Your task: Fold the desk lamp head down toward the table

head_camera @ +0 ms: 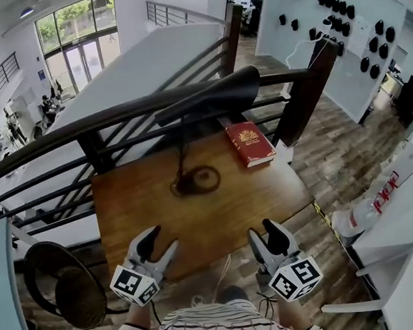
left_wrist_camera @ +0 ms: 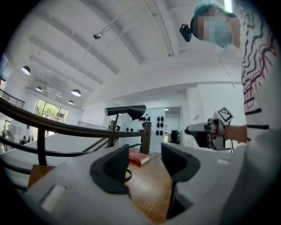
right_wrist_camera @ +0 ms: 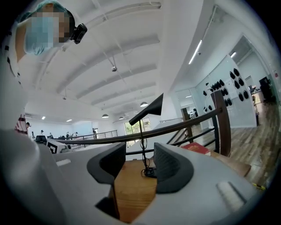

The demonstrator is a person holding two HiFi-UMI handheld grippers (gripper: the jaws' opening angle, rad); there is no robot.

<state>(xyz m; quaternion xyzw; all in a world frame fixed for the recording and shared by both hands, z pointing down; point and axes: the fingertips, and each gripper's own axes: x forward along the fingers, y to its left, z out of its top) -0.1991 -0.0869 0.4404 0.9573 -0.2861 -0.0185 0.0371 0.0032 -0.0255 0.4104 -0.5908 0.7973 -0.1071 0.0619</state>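
left gripper [head_camera: 163, 238] and right gripper [head_camera: 262, 229], jaws apart, empty, desk lamp [head_camera: 211, 97] well ahead, between them

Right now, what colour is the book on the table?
Red, with a gold emblem on its cover; the book shows best in the head view.

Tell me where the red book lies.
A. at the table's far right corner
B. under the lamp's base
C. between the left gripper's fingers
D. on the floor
A: the book lies flat at the far right corner of the table, clear of the lamp base.
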